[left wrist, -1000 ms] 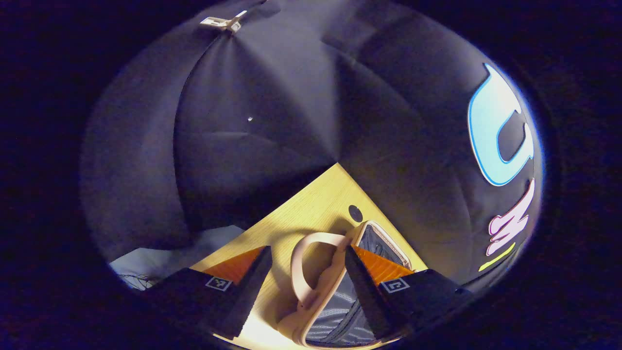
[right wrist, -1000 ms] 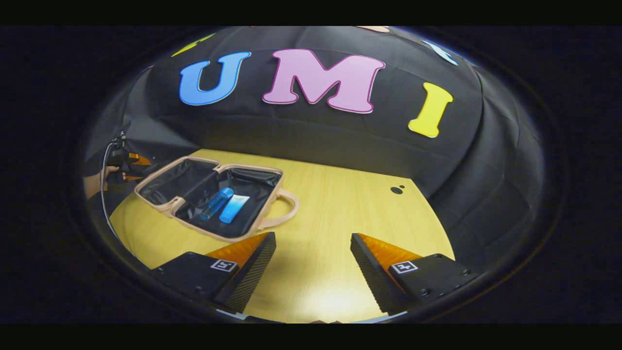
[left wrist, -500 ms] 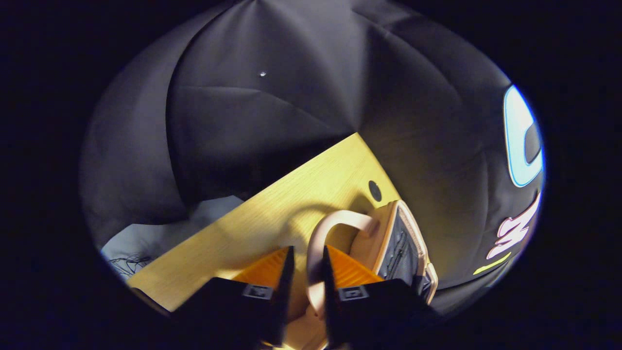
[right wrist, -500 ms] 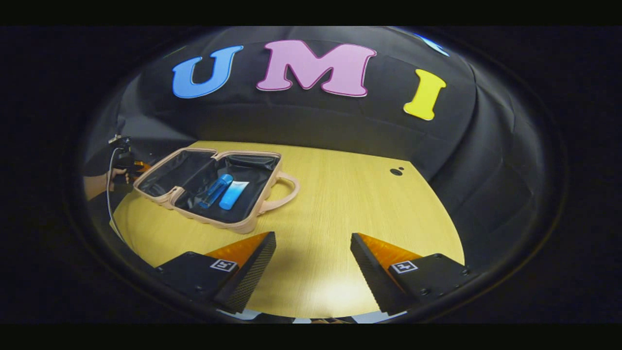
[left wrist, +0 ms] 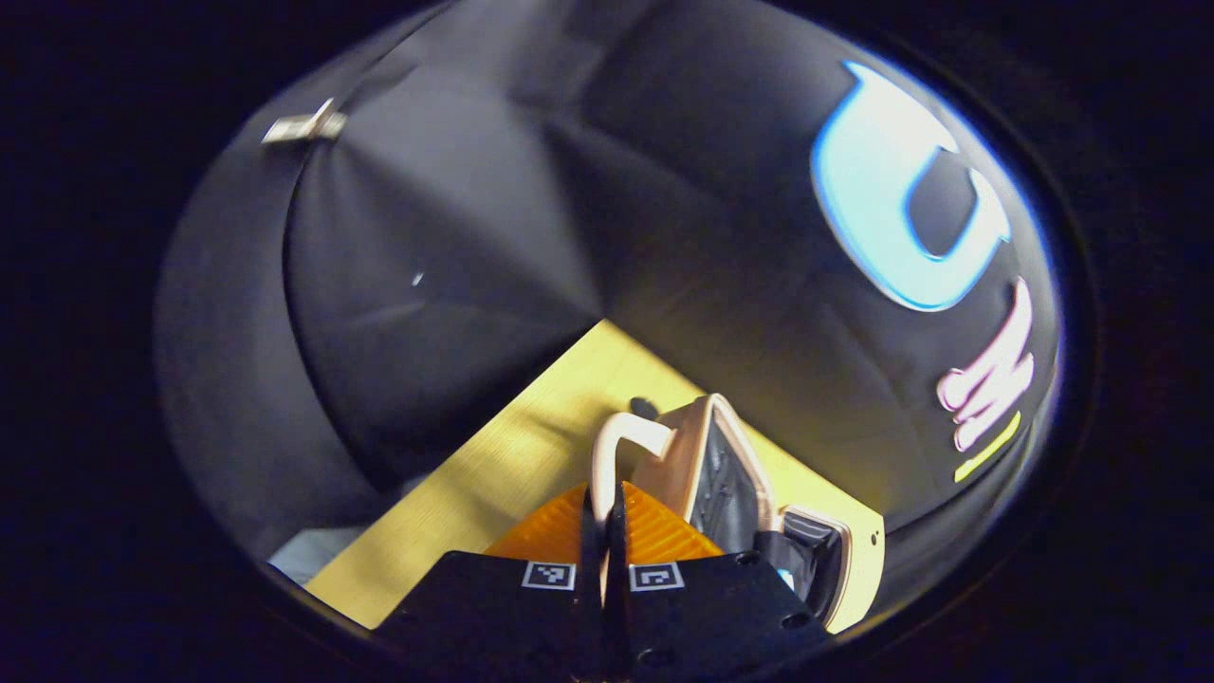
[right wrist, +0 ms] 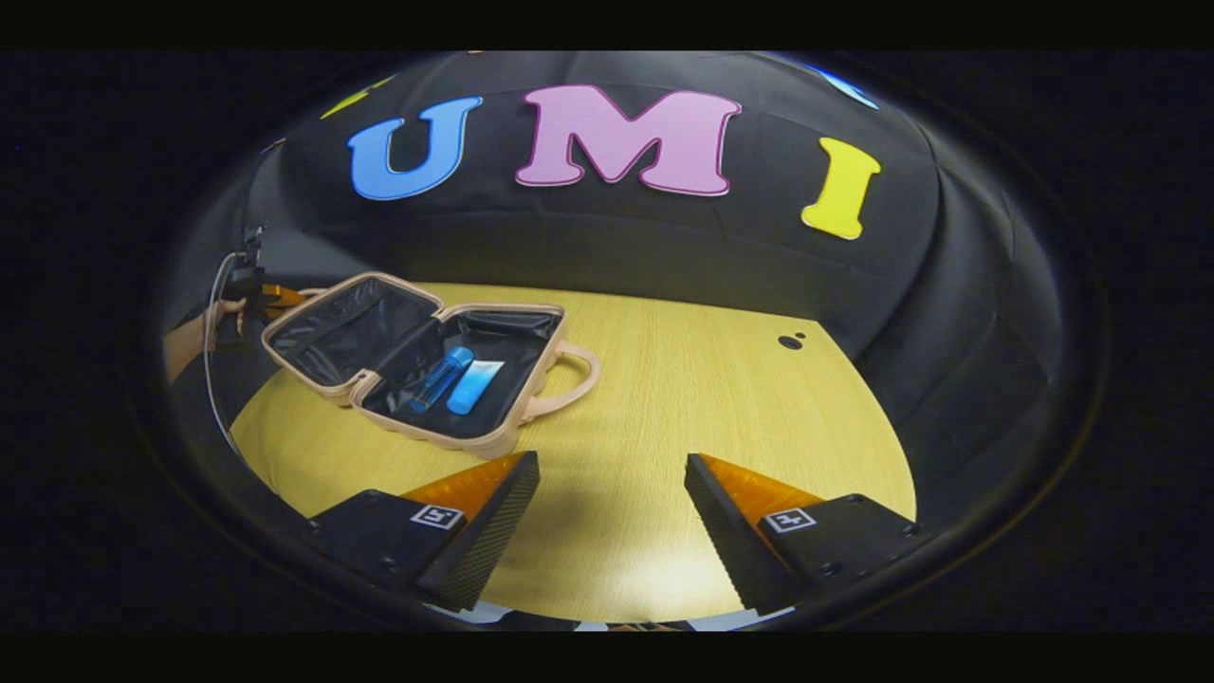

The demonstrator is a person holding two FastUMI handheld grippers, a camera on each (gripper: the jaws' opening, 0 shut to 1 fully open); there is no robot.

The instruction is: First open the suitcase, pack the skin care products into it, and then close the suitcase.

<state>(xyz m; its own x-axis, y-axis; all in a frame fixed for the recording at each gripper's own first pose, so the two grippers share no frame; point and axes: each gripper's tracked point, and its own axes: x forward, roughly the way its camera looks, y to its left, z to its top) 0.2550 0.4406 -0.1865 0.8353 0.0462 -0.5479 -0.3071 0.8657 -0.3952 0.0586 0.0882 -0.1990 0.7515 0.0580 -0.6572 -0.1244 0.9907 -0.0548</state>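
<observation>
The wooden table (right wrist: pixel 664 408) lies broad and bare ahead of the right gripper (right wrist: pixel 612 512), running to the black cloth wall (right wrist: pixel 616 256) at the back and right, with a small dark hole (right wrist: pixel 789 341) near the far edge. That gripper hovers with its fingers spread wide, holding nothing. The pink suitcase (right wrist: pixel 427 356) sits well off to its left, lid (right wrist: pixel 346 327) tilted up, a blue bottle (right wrist: pixel 441 378) and a blue tube (right wrist: pixel 474 386) lying side by side in the base. At the lid's far side, the left gripper (left wrist: pixel 605 531) is pinched tight on the lid handle (left wrist: pixel 616 446), the lid standing steeply beside its fingers, close to the table's corner.
</observation>
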